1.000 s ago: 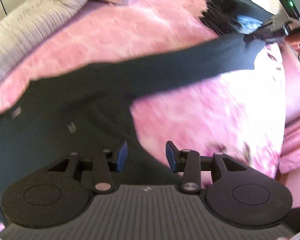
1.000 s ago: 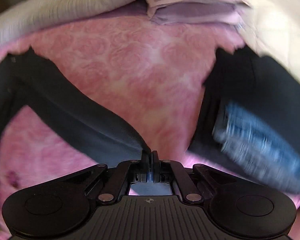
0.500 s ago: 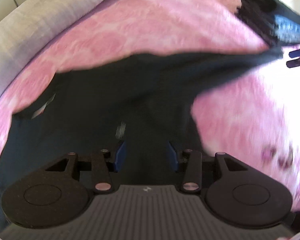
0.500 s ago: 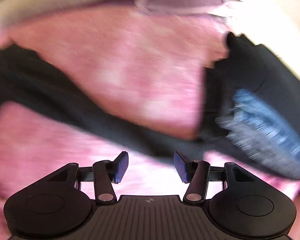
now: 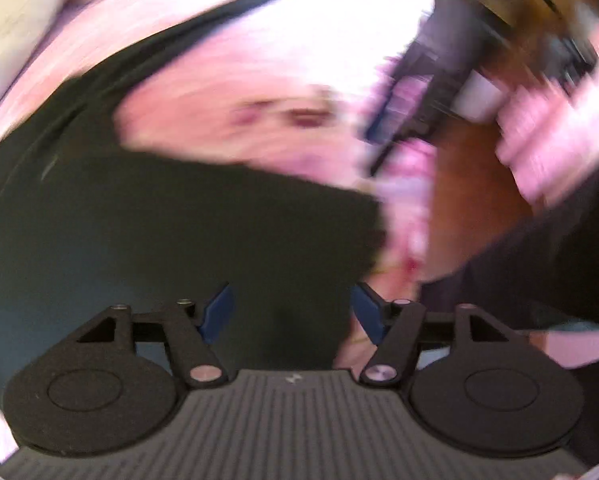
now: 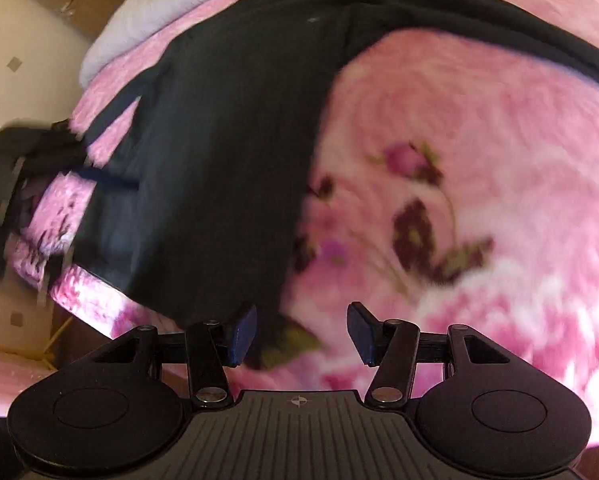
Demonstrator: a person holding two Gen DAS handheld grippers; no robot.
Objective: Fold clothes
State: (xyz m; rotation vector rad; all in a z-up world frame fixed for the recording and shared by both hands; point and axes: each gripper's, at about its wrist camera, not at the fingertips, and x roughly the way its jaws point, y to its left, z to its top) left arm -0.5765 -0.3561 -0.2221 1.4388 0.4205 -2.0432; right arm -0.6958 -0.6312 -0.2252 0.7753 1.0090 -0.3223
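On the bed, the black garment [image 6: 227,152] is lying spread over the pink floral blanket [image 6: 479,168], body flat and one sleeve [image 6: 499,40] trailing away toward the far right of the right wrist view. Laying it flat in this way is likely giving both grippers free access to its edges for a fold.

The right gripper [image 6: 301,330] is hovering with jaws apart and nothing between them, its left blue pad [image 6: 243,334] sitting just over the near hem of the garment, its right pad over bare blanket. This position suggests it is lining up on the hem corner.

The left gripper [image 5: 295,312] is likewise standing apart and holding nothing. In its heavily blurred view, dark cloth [image 5: 159,232] is filling the area ahead of the fingers, with the hem edge running off to the right. Whether the pads are touching fabric cannot be told.

A grey pillow [image 6: 151,20] is resting at the far edge of the bed, clear of the garment.
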